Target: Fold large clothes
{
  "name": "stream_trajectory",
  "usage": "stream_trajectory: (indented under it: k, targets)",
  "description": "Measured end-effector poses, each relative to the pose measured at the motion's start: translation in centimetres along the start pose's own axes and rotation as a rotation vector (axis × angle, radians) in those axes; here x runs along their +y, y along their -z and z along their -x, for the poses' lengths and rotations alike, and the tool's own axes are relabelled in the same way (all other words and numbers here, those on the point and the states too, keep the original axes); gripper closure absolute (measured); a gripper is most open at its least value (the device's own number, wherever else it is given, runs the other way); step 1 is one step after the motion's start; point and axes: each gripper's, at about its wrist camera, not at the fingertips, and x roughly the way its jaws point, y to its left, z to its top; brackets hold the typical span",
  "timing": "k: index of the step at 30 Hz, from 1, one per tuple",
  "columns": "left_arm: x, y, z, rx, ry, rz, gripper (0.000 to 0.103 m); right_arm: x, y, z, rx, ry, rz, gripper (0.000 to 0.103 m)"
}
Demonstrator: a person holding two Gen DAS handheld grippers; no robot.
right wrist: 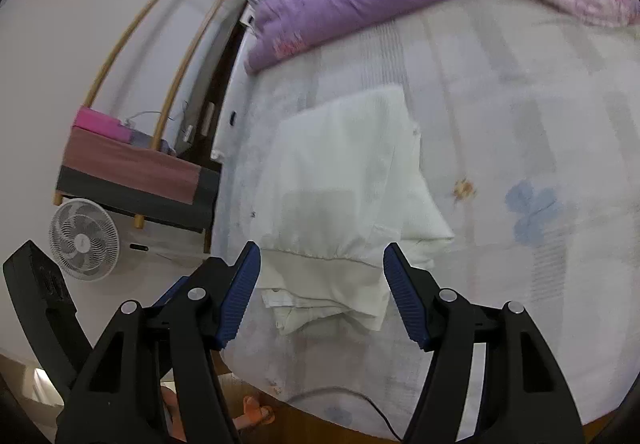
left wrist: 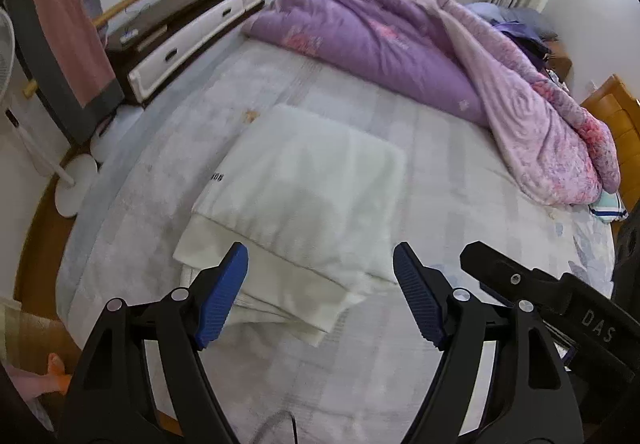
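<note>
A white garment (left wrist: pixel 296 200) lies folded into a thick rectangle on the bed's pale sheet (left wrist: pixel 460 180). Its layered edges face me. My left gripper (left wrist: pixel 320 296) is open and empty, hovering just above the garment's near edge. In the right wrist view the same folded garment (right wrist: pixel 344 180) shows its ribbed hem and collar layers toward me. My right gripper (right wrist: pixel 320 292) is open and empty, just short of that near edge. The right gripper's black body (left wrist: pixel 560 292) shows at the right of the left wrist view.
A bunched purple quilt (left wrist: pixel 392 40) fills the far side of the bed. A low dark cabinet with white drawers (left wrist: pixel 188 32) and a rack with pink and grey towels (left wrist: pixel 68 36) stand left of the bed. A white fan (right wrist: pixel 84 238) stands on the floor. A wooden headboard (left wrist: pixel 612 116) is right.
</note>
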Motion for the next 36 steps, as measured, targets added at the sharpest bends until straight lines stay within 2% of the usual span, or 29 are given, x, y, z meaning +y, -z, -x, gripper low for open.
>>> stream_trajectory:
  k: [5,11,16,23,27,31,36]
  targets:
    - [-5.2,1.3,4.6,-0.059,0.01,-0.031,0.026,0.2,-0.1,6.5,-0.062,-0.011,0.069,0.041]
    - [-11.3,3.4,10.0,-0.141,0.0,-0.065,0.026,-1.6,0.6,14.5,-0.131,-0.039,0.132,0.041]
    - [-16.7,6.8,15.6,-0.232,-0.011,-0.078,0.023,-3.2,2.0,22.6,-0.206,-0.035,0.235,0.04]
    - [-23.9,12.0,24.4,-0.332,0.011,-0.079,0.021,-4.8,5.4,34.9,-0.329,0.025,0.365,0.039]
    - [-26.1,13.4,28.7,-0.366,0.015,-0.116,0.015,-5.1,7.3,40.2,-0.401,0.064,0.381,0.029]
    - [-27.6,14.9,32.9,-0.406,0.02,-0.158,0.014,-4.1,9.9,44.9,-0.482,0.093,0.425,0.029]
    - [-26.7,16.7,37.9,-0.457,0.03,-0.205,0.012,-1.5,13.9,49.3,-0.567,0.133,0.475,0.026]
